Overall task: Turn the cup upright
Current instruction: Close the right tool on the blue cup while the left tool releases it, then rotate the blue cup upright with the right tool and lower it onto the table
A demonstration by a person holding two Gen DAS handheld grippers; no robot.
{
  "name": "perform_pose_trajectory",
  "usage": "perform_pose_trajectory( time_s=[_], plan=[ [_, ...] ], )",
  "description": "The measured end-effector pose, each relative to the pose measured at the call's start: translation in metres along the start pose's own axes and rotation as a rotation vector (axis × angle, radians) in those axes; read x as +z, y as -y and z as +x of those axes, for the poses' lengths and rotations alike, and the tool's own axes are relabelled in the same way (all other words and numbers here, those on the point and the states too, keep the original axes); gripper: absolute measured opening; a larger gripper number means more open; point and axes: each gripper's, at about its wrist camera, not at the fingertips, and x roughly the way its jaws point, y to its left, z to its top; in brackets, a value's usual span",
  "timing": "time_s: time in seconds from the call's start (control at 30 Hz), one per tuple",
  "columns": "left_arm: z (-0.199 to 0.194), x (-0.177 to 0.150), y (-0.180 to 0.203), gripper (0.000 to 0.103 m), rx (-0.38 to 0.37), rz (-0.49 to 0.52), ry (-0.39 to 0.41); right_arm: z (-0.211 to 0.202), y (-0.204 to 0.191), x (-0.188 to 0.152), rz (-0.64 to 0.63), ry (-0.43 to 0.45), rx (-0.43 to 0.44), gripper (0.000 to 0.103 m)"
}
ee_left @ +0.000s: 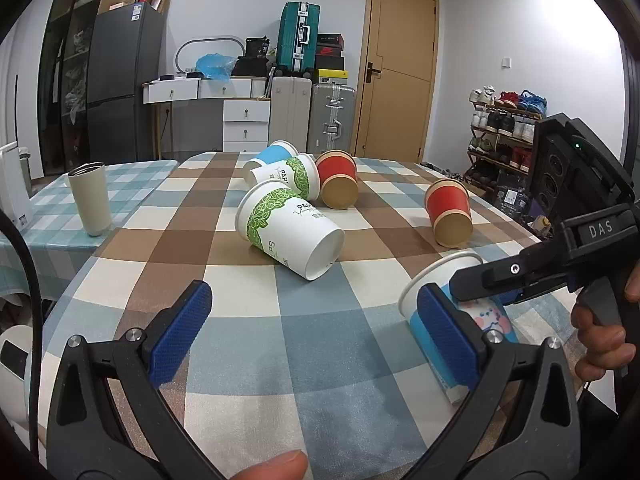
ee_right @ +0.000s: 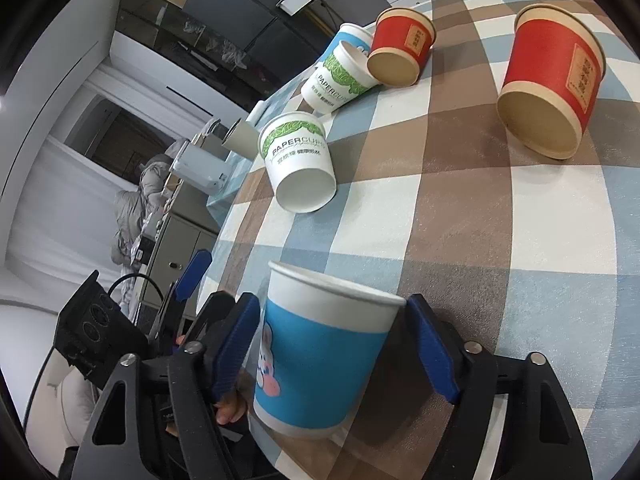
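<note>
I've got the checked tablecloth (ee_left: pixel 320 344) filling both views, w/ five paper cups lying tipped further out: two red ones (ee_right: pixel 552 80), two leaf-print ones (ee_left: pixel 288 232) and a blue one behind them. A beige tumbler (ee_left: pixel 90 198) stands upright off to the left.

My right gripper (ee_right: pixel 334 354) has its blue pads either side of the blue bunny cup (ee_right: pixel 320 360). The left pad (ee_right: pixel 236 348) looks pressed on the wall; the other side I can't confirm, so I read it as a grip, not a firm one. The cup sits near the table's front edge, mouth tipped up and away, base low.

The left gripper (ee_left: pixel 312 336) is spread wide, holding nothing, just beside that cup.

Risks, imo: thin paper wall could buckle if I squeeze harder; too loose and it slips mid-turn. The edge is close, so a drop may roll it off. The left finger could also bump it.

Cup itself: white rim band, blue body, pink-and-white bunny print, no dents seen.
</note>
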Motion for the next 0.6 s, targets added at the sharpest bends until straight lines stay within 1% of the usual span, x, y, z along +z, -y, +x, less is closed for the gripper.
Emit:
perform_pose_trajectory(
  time_s=[0.03,0.13,0.27,0.4,0.47,0.5,0.6],
  plan=[
    [0.0,0.0,0.0,0.103,0.0,0.0,0.0,-0.001,0.0,0.0,-0.003,0.003,0.008,0.067],
    [0.0,0.0,0.0,0.103,0.0,0.0,-0.001,-0.005,-0.003,-0.002,-0.013,0.022,0.012,0.066],
    [0.0,0.0,0.0,0.103,0.0,0.0,0.0,-0.01,-0.008,-0.005,-0.051,0.057,-0.015,0.065],
    [0.0,0.0,0.001,0.103,-0.001,0.001,0.0,-0.018,-0.017,-0.008,-0.129,0.135,-0.094,0.065],
    [0.0,0.0,0.0,0.103,0.0,0.002,0.001,-0.022,-0.027,-0.011,-0.203,0.198,-0.171,0.065],
    [0.0,0.0,0.001,0.103,0.0,0.001,0.001,-0.023,-0.032,-0.013,-0.244,0.23,-0.223,0.065],
    [0.0,0.0,0.001,0.103,0.0,0.001,0.0,-0.019,-0.041,-0.016,-0.327,0.279,-0.317,0.065]
  ],
)
